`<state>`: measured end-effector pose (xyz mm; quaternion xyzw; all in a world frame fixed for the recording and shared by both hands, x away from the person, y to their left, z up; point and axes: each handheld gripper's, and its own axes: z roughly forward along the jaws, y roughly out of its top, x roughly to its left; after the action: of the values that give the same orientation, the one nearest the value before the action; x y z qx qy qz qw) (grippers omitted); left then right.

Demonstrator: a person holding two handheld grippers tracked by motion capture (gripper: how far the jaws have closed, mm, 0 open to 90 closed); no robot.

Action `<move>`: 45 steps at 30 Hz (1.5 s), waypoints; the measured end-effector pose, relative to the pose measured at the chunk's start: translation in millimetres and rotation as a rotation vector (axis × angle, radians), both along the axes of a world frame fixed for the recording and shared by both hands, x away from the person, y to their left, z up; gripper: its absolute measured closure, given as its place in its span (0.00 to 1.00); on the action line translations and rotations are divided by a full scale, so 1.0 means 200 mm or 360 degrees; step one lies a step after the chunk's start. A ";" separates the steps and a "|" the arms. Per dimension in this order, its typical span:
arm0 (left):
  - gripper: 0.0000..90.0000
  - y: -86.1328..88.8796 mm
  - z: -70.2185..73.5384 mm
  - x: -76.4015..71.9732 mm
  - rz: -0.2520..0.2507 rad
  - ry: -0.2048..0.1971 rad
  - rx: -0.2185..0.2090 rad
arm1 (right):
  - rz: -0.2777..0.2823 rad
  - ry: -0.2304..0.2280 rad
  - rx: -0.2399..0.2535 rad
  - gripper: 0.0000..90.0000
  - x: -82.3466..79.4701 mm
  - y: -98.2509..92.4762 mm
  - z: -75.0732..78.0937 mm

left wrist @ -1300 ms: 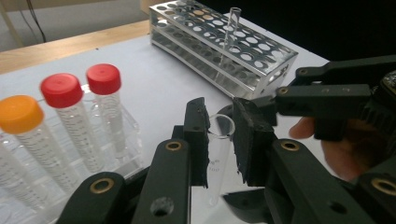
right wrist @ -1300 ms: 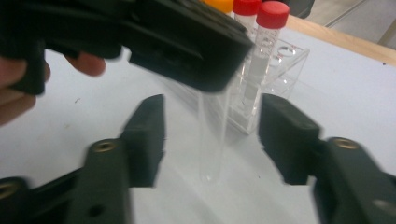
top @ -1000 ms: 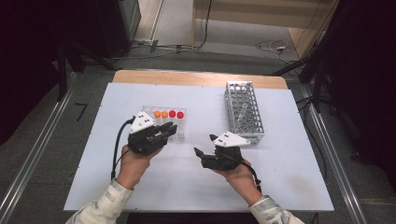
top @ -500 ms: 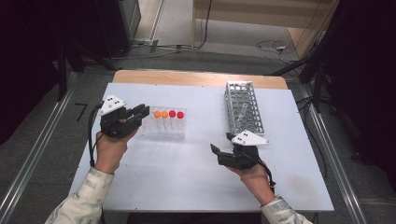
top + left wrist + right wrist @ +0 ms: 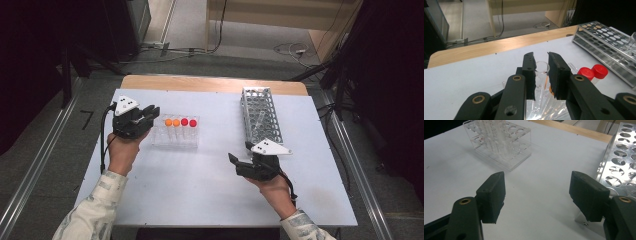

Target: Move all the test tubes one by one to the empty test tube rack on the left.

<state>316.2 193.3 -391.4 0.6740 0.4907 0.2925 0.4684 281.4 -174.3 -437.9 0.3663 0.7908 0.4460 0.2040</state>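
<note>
My left gripper point(image 5: 151, 112) hovers just left of a clear plastic rack point(image 5: 176, 137) that holds two orange-capped tubes point(image 5: 172, 122) and two red-capped tubes point(image 5: 189, 122). In the left gripper view its jaws point(image 5: 541, 57) are shut on a clear uncapped test tube point(image 5: 540, 76), which stands roughly upright between the pads. The red caps point(image 5: 592, 72) show just past the right jaw. My right gripper point(image 5: 240, 152) rests low over the table near the front end of a metal rack point(image 5: 261, 112). Its jaws point(image 5: 536, 192) stand wide open with bare table between them.
The metal rack point(image 5: 621, 157) lies close on the right of my right gripper, with a clear tube point(image 5: 260, 119) standing in it. The clear rack point(image 5: 499, 140) is farther off ahead. A wooden strip point(image 5: 210, 82) runs along the table's far edge.
My left gripper has pulled away to the left from the clear rack, jaws staying shut. The right gripper has shifted a little to the right, toward the metal rack's front end.
</note>
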 end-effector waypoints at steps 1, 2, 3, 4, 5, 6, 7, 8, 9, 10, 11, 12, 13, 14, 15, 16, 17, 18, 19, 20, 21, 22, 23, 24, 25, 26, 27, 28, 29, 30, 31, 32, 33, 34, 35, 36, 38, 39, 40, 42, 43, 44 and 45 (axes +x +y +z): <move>0.85 0.00 0.00 0.00 -0.0005 0.0001 0.0008 | -0.0003 0.0000 0.0001 0.31 0.00 0.00 0.00; 0.85 -0.01 -0.01 0.00 -0.0005 0.0005 0.0022 | -0.0003 -0.0001 0.0001 0.31 0.00 0.00 0.00; 0.85 -0.02 -0.02 0.00 -0.0008 0.0007 0.0041 | -0.0001 0.0000 0.0001 0.31 0.00 0.00 0.00; 0.85 -0.03 -0.02 0.00 -0.0012 0.0006 0.0059 | -0.0002 0.0000 0.0000 0.31 0.00 0.00 0.00; 0.85 -0.04 -0.03 0.00 -0.0018 0.0005 0.0078 | -0.0002 0.0002 0.0000 0.31 0.00 0.00 0.00; 0.85 -0.04 -0.04 0.00 -0.0018 0.0006 0.0094 | -0.0002 0.0003 -0.0001 0.31 0.00 0.00 0.00; 0.85 -0.05 -0.05 0.00 -0.0018 0.0009 0.0100 | -0.0002 0.0003 -0.0001 0.31 0.00 0.00 0.00; 0.84 -0.06 -0.07 0.00 -0.0021 0.0024 0.0120 | -0.0002 0.0004 0.0000 0.31 0.00 0.00 0.00; 0.84 -0.06 -0.08 0.00 -0.0015 0.0023 0.0128 | -0.0002 0.0005 0.0000 0.31 0.00 0.00 0.00; 0.84 -0.06 -0.09 0.00 -0.0014 0.0030 0.0128 | -0.0001 0.0002 -0.0003 0.31 0.00 0.00 0.00; 0.84 -0.06 -0.11 0.00 -0.0014 0.0038 0.0127 | 0.0000 0.0003 -0.0004 0.31 0.00 0.00 0.00; 0.84 -0.07 -0.12 0.00 -0.0012 0.0045 0.0127 | 0.0003 0.0003 -0.0003 0.31 0.00 0.00 0.00; 0.84 -0.07 -0.13 0.00 -0.0011 0.0053 0.0129 | 0.0003 0.0005 -0.0003 0.31 0.00 0.00 0.00; 0.84 -0.07 -0.13 0.01 -0.0011 0.0055 0.0124 | 0.0002 0.0005 -0.0003 0.31 0.00 0.00 0.00; 0.84 -0.07 -0.14 0.01 -0.0010 0.0062 0.0124 | 0.0003 0.0006 -0.0004 0.31 0.00 0.00 -0.01; 0.84 -0.07 -0.14 0.01 -0.0009 0.0064 0.0128 | 0.0002 0.0008 -0.0003 0.31 0.00 0.01 -0.01; 0.84 -0.07 -0.14 0.01 -0.0008 0.0063 0.0126 | 0.0003 0.0007 -0.0005 0.31 0.00 0.01 -0.01; 0.84 -0.07 -0.14 0.01 -0.0007 0.0059 0.0120 | 0.0000 0.0009 -0.0005 0.31 0.00 0.00 -0.01; 0.82 -0.07 -0.14 0.01 -0.0004 0.0053 0.0109 | -0.0001 0.0008 -0.0006 0.31 0.00 0.00 -0.01; 0.82 -0.07 -0.14 0.01 -0.0002 0.0049 0.0108 | -0.0001 0.0009 -0.0004 0.31 0.00 0.00 -0.01; 0.80 -0.06 -0.13 0.01 -0.0004 0.0051 0.0105 | 0.0000 0.0007 -0.0004 0.31 0.00 0.00 -0.01; 0.79 -0.06 -0.13 0.00 -0.0002 0.0051 0.0104 | -0.0001 0.0007 -0.0003 0.31 0.00 0.00 -0.01; 0.79 -0.06 -0.13 0.00 -0.0001 0.0052 0.0101 | -0.0001 0.0008 -0.0003 0.31 0.00 0.00 -0.01; 0.79 -0.06 -0.13 0.00 -0.0001 0.0052 0.0097 | -0.0002 0.0007 -0.0005 0.31 0.00 0.00 -0.01; 0.79 -0.06 -0.13 0.00 0.0003 0.0053 0.0080 | -0.0008 0.0005 -0.0003 0.31 0.00 0.00 -0.01; 0.77 -0.05 -0.13 -0.01 0.0000 0.0053 0.0053 | -0.0013 -0.0003 -0.0003 0.32 0.00 0.00 0.00; 0.76 -0.05 -0.12 -0.01 -0.0003 0.0048 0.0020 | -0.0026 -0.0001 0.0002 0.32 0.00 -0.01 0.00; 0.74 -0.04 -0.12 -0.02 -0.0009 0.0050 -0.0013 | -0.0040 -0.0009 0.0000 0.32 0.01 -0.02 0.00; 0.71 -0.04 -0.11 -0.03 -0.0009 0.0052 -0.0038 | -0.0061 -0.0011 0.0004 0.33 0.01 -0.03 0.00; 0.67 -0.04 -0.11 -0.04 -0.0013 0.0049 -0.0058 | -0.0081 -0.0019 0.0010 0.34 0.02 -0.04 0.00; 0.63 -0.04 -0.11 -0.05 -0.0013 0.0051 -0.0076 | -0.0107 -0.0022 0.0015 0.34 0.03 -0.05 0.00; 0.59 -0.04 -0.11 -0.06 -0.0016 0.0053 -0.0087 | -0.0134 -0.0019 0.0023 0.34 0.05 -0.06 0.01; 0.53 -0.04 -0.11 -0.07 -0.0014 0.0055 -0.0093 | -0.0163 -0.0018 0.0031 0.35 0.06 -0.07 0.01; 0.49 -0.05 -0.11 -0.08 -0.0014 0.0054 -0.0102 | -0.0189 -0.0018 0.0036 0.36 0.07 -0.08 0.01; 0.45 -0.05 -0.10 -0.09 -0.0011 0.0050 -0.0105 | -0.0221 -0.0020 0.0037 0.36 0.09 -0.09 0.02; 0.40 -0.06 -0.10 -0.10 -0.0003 0.0047 -0.0114 | -0.0250 -0.0030 0.0032 0.37 0.10 -0.10 0.02; 0.33 -0.07 -0.10 -0.12 -0.0004 0.0052 -0.0132 | -0.0323 -0.0050 0.0028 0.40 0.14 -0.12 0.03; 0.30 -0.07 -0.10 -0.13 -0.0006 0.0055 -0.0135 | -0.0355 -0.0054 0.0031 0.41 0.16 -0.13 0.03; 0.28 -0.08 -0.10 -0.13 -0.0011 0.0055 -0.0136 | -0.0387 -0.0064 0.0028 0.42 0.19 -0.13 0.03; 0.26 -0.09 -0.09 -0.14 -0.0022 0.0047 -0.0143 | -0.0450 -0.0075 0.0030 0.45 0.24 -0.14 0.03; 0.25 -0.09 -0.09 -0.15 -0.0027 0.0046 -0.0149 | -0.0482 -0.0079 0.0037 0.47 0.26 -0.15 0.02; 0.25 -0.09 -0.09 -0.15 -0.0036 0.0048 -0.0160 | -0.0507 -0.0088 0.0040 0.48 0.28 -0.15 0.02; 0.25 -0.09 -0.08 -0.15 -0.0046 0.0051 -0.0169 | -0.0533 -0.0095 0.0039 0.50 0.31 -0.15 0.02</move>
<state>286.3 175.3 -408.4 0.6597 0.5033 0.2485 0.4998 342.5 -204.1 -433.2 0.4820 0.7068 0.4259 0.2944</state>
